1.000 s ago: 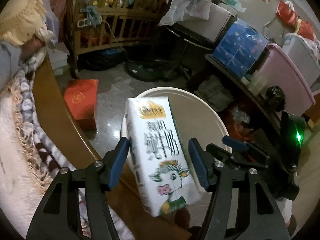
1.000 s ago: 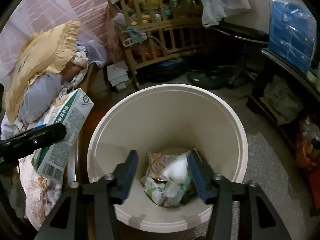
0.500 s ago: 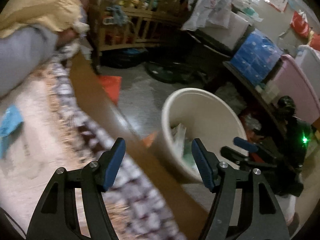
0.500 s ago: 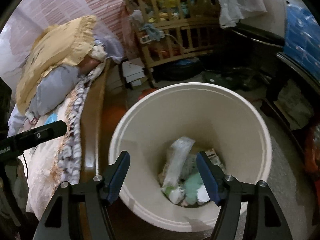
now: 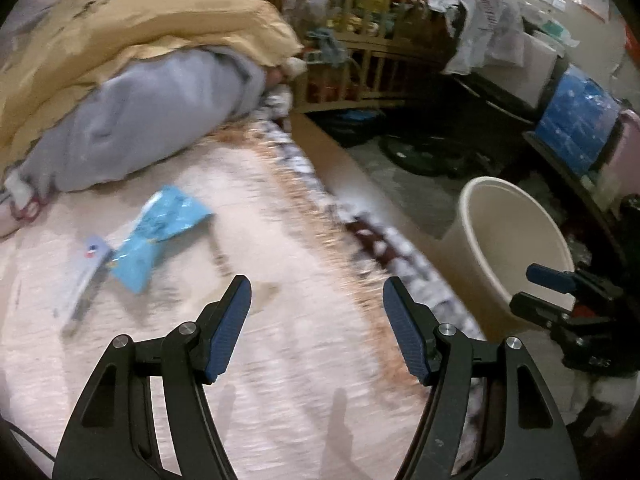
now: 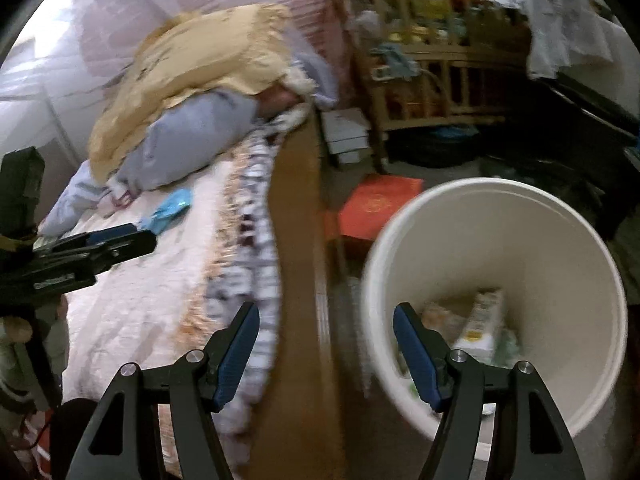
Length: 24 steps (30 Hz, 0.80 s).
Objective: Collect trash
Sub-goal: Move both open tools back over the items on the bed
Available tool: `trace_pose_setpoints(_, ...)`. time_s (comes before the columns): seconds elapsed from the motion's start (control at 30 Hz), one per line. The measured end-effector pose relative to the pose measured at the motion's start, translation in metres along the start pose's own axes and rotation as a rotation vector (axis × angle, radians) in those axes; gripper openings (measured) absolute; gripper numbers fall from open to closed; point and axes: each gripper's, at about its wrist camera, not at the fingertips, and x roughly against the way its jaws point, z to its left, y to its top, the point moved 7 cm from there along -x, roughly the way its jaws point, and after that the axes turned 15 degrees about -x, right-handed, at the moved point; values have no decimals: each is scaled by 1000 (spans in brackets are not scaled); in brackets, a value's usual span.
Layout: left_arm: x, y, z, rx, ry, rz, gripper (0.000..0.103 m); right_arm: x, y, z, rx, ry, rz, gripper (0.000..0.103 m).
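Currently I log, left to right: grey pen-like item point(image 5: 82, 280) and blue wrapper point(image 5: 160, 236) lying on the pink bedspread point(image 5: 280, 360); my left gripper point(image 5: 316, 328) above that bedspread, released, nothing between its fingers; my right gripper point(image 6: 326, 352), jaws opening and empty, over the wooden bed edge point(image 6: 296, 240); cream bin point(image 6: 568, 280) on the floor holding a milk carton point(image 6: 482, 324).

Pale pink fringed bedspread point(image 5: 248, 360): open ahead. Obstacles: crumpled light-blue plastic wrapper point(image 5: 160, 236) lying on it, grey bundle of cloth point(image 5: 152, 120) beyond, brown wooden bed rail point(image 6: 296, 280) between bedding and round cream plastic bucket point(image 6: 592, 280).
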Motion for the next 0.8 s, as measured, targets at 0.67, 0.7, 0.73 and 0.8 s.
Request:
trace_pose_setpoints(0.67, 10, -95, 198, 199, 172, 67, 69, -95, -23, 177, 158, 191, 197, 78)
trace_pose_setpoints(0.7, 4, -95, 204, 189, 177, 75, 69, -101, -23, 182, 160, 192, 205, 78)
trace_pose_setpoints(0.73, 0, -94, 209, 185, 183, 80, 69, -108, -22, 189, 161, 195, 218, 78)
trace_pose_setpoints(0.8, -13, -94, 220, 178, 190, 93, 70, -118, -21, 199, 159, 203, 231, 78)
